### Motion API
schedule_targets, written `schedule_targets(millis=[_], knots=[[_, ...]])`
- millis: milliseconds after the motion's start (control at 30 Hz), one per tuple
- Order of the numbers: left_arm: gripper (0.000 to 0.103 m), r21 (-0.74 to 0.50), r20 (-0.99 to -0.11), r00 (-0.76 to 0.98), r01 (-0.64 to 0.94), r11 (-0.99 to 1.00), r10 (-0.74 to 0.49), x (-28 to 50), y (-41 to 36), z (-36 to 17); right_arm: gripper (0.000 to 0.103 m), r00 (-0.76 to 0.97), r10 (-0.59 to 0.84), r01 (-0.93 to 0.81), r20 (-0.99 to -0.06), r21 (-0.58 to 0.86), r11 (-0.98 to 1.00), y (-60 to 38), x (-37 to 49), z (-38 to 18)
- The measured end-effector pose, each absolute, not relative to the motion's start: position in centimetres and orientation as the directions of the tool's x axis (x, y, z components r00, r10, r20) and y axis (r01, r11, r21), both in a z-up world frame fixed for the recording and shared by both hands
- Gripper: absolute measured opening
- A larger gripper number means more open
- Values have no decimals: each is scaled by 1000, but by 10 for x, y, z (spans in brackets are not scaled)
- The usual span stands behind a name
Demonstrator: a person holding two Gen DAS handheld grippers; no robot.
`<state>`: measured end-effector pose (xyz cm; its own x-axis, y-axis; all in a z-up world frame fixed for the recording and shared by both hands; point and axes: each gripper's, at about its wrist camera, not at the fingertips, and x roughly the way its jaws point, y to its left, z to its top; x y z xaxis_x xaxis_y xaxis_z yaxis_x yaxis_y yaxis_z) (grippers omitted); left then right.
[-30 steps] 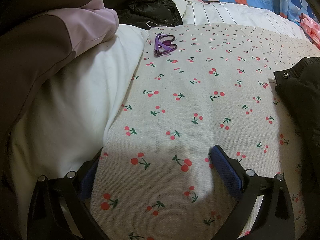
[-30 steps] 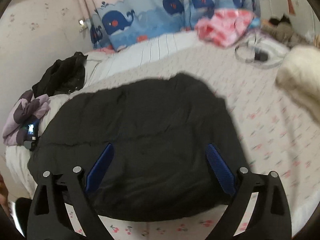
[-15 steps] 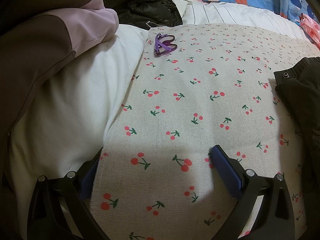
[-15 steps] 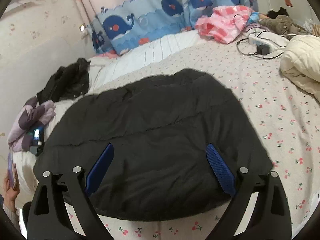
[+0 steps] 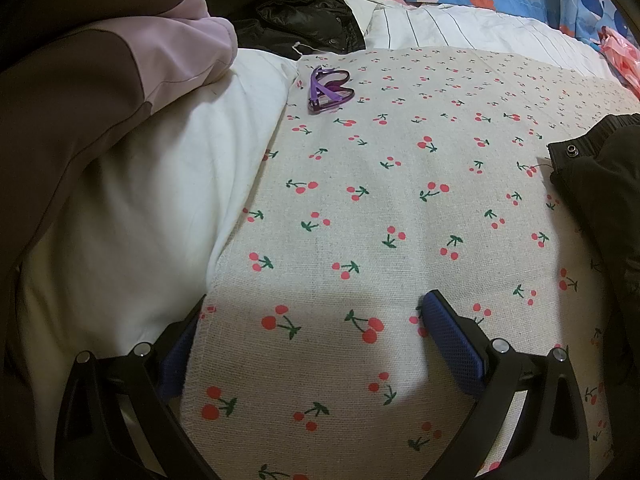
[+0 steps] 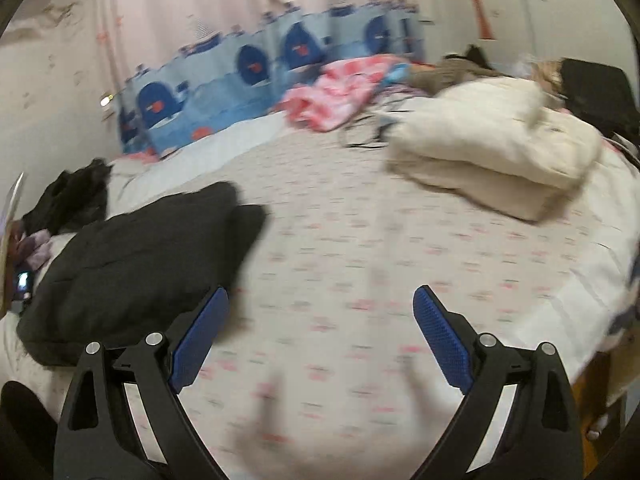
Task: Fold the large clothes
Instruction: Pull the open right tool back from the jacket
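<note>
The left gripper (image 5: 316, 328) is spread wide with nothing between its 2 blue pads, low over the cherry-print sheet (image 5: 400, 200) that covers the bed, its left pad just at the sheet's edge where a white pillow (image 5: 152, 200) begins. The black jacket (image 5: 600, 192) lies to the right of this gripper, well apart from its pads, with only a snap-buttoned corner and a dark fold showing at the right edge of the view. Farther up the sheet rest purple glasses (image 5: 328, 90), and beyond them a heap of black clothing (image 5: 296, 12); a brown and lilac garment (image 5: 100, 80) fills the left side. The right gripper (image 6: 320, 312) also stands wide and empty above the sheet (image 6: 360, 260), in a blurred view. Here the folded black jacket (image 6: 132, 264) sits to the left of the gripper, its near edge just beside the left pad, whether touching cannot be told. Farther off to the right lies a folded cream coat (image 6: 492, 152), with a pink cloth (image 6: 340, 96) and whale-print cushions (image 6: 248, 80) along the wall behind.
</note>
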<state>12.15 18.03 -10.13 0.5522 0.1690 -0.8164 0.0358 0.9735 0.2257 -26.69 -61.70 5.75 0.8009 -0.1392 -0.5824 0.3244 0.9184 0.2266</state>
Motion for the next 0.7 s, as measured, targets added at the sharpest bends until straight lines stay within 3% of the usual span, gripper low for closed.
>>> schedule_targets(millis=[400, 700], knots=[[97, 226, -816, 552, 36, 973, 169, 122, 180, -101, 90, 802, -270, 441, -533, 225, 869, -708, -331, 32], [97, 226, -817, 552, 36, 973, 169, 122, 180, -101, 90, 813, -231, 437, -534, 300, 848, -700, -337, 1]])
